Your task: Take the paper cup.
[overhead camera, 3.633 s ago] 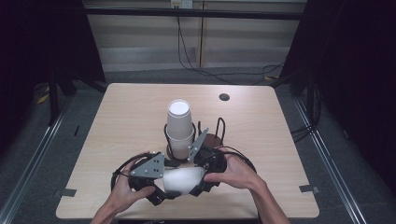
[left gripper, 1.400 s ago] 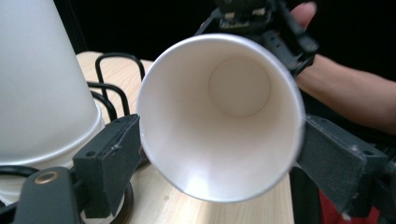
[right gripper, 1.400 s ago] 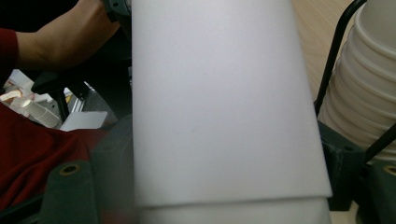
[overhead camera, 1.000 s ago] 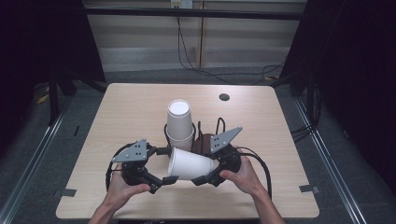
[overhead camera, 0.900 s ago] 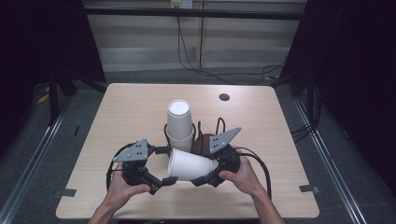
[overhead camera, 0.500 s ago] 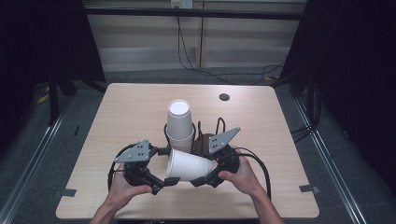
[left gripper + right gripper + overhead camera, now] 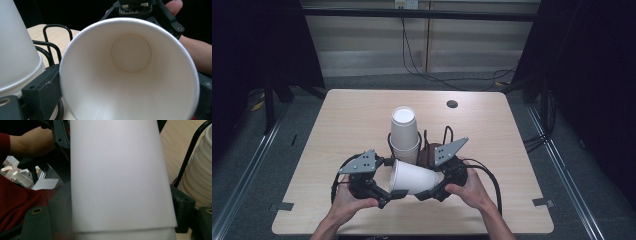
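Observation:
A white paper cup (image 7: 414, 179) lies level just above the table's near edge, between my two grippers. Its open mouth (image 7: 130, 70) faces my left gripper (image 7: 392, 178). The rim stands between the left gripper's (image 7: 125, 100) jaws, which have just been opening; the rim stays round and unsqueezed. My right gripper (image 7: 436, 181) is shut on the cup's narrow end. In the right gripper view the cup's wall (image 7: 120, 175) runs between the jaws of that gripper (image 7: 112, 220).
An upside-down stack of white cups (image 7: 404, 130) (image 7: 17, 50) (image 7: 197, 177) stands in a black wire holder (image 7: 424, 142) just behind the grippers. The wooden table (image 7: 352, 115) has a round cable hole (image 7: 452, 104) at the back right. Dark floor surrounds it.
Since the earliest frame the hands have drawn apart and the cup has come to lie level between the grippers. Over the last second nothing has visibly moved.

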Tool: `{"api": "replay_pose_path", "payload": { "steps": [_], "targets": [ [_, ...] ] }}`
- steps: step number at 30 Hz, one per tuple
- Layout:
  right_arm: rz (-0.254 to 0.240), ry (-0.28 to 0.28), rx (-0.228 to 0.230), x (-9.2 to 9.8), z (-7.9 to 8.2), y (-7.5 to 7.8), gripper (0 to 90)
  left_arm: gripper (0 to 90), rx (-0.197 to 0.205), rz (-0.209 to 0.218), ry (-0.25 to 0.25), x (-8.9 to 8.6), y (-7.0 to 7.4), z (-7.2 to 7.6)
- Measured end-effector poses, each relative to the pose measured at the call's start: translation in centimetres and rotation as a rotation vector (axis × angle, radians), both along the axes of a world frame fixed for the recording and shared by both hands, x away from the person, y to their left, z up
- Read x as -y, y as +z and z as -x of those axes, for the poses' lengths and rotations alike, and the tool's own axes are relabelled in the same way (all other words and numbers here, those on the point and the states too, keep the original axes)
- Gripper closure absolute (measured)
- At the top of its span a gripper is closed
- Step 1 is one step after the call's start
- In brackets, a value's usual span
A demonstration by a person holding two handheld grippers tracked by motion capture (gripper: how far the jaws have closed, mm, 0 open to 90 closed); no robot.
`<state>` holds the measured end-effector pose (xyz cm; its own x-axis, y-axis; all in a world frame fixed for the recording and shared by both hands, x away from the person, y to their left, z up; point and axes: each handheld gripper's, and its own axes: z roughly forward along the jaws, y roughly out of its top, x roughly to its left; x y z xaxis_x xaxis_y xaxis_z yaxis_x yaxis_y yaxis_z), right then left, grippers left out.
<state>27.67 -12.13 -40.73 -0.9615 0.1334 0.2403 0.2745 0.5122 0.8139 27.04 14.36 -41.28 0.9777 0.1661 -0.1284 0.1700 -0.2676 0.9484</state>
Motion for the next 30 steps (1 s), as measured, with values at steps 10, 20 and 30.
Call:
{"api": "replay_pose_path", "payload": {
  "steps": [10, 20, 30],
  "targets": [
    [0.001, 0.008, 0.001, -0.28, -0.02, -0.11, 23.1, 4.1, -0.029, 0.033, -0.005, 0.07, -0.26, -0.19],
    [-0.007, 0.023, -0.001, -0.24, -0.05, -0.15, 23.3, 10.1, -0.029, 0.054, -0.031, -0.46, 0.06, -0.13],
    [-0.014, 0.022, 0.008, -0.36, -0.15, -0.37, 19.6, 13.0, -0.014, 0.032, -0.023, -0.77, 0.53, 0.17]
  ]
}}
